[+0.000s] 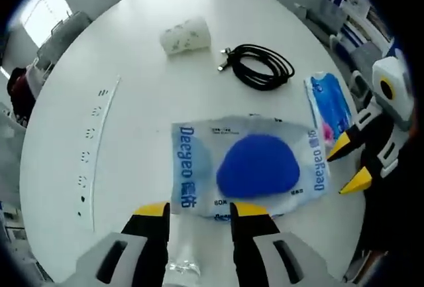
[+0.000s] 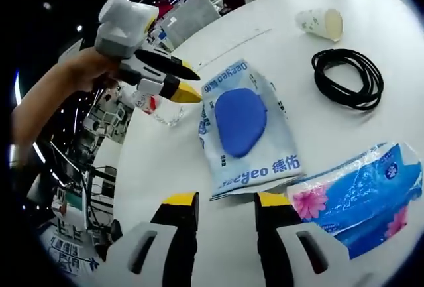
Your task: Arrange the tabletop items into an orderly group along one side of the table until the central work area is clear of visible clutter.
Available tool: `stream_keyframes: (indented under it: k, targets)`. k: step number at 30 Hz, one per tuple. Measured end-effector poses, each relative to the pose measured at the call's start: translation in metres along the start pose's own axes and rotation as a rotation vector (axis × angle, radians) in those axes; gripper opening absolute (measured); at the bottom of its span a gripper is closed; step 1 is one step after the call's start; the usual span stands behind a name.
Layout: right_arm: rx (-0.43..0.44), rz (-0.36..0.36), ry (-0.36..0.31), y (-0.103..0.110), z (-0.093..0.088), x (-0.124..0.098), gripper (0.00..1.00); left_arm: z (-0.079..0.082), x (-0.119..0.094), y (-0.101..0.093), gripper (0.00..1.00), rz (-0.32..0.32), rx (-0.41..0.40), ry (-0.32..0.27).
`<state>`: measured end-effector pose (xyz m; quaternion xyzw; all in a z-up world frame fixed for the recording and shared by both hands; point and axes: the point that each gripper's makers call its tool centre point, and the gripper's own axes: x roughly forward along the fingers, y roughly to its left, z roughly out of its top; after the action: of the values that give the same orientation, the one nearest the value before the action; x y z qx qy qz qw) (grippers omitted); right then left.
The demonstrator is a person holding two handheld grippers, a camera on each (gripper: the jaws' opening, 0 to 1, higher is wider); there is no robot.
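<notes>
Wipes (image 1: 255, 166) lie flat on the white bench (image 1: 132, 88), just ahead of my left tool (image 1: 199, 211), whose jaws are spread with nothing between them. My right tool (image 2: 225, 201) is spread too, the tissues (image 2: 361, 197) beside its right jaw. Beyond lie a cable (image 1: 258, 66) and a tipped cup (image 1: 185, 36).

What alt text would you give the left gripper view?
The left gripper, jaws open, hovers over a white round table at the near edge of a wet-wipes pack. Beyond lie a tipped paper cup and coiled black cable; the right gripper enters beside a blue tissue pack.
</notes>
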<state>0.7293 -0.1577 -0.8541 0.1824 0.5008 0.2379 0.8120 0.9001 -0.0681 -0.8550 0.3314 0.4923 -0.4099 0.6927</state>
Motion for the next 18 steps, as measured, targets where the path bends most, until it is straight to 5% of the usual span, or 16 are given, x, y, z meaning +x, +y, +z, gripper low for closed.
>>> stream_keyframes:
  k: [9, 14, 16, 18]
  targets:
    - [0.055, 0.006, 0.041, -0.004, -0.007, 0.012, 0.23, 0.004, 0.008, -0.007, 0.27, -0.013, 0.004, 0.046]
    - [0.078, 0.019, 0.048, -0.003, -0.006, 0.019, 0.25, 0.005, 0.009, -0.002, 0.22, -0.010, 0.002, 0.045]
    - [0.079, 0.023, 0.047, 0.000, -0.005, 0.017, 0.25, 0.011, 0.007, 0.009, 0.18, 0.042, 0.021, 0.022]
    - [0.084, 0.021, 0.045, 0.000, -0.004, 0.015, 0.25, 0.013, 0.006, 0.010, 0.22, 0.028, -0.008, 0.014]
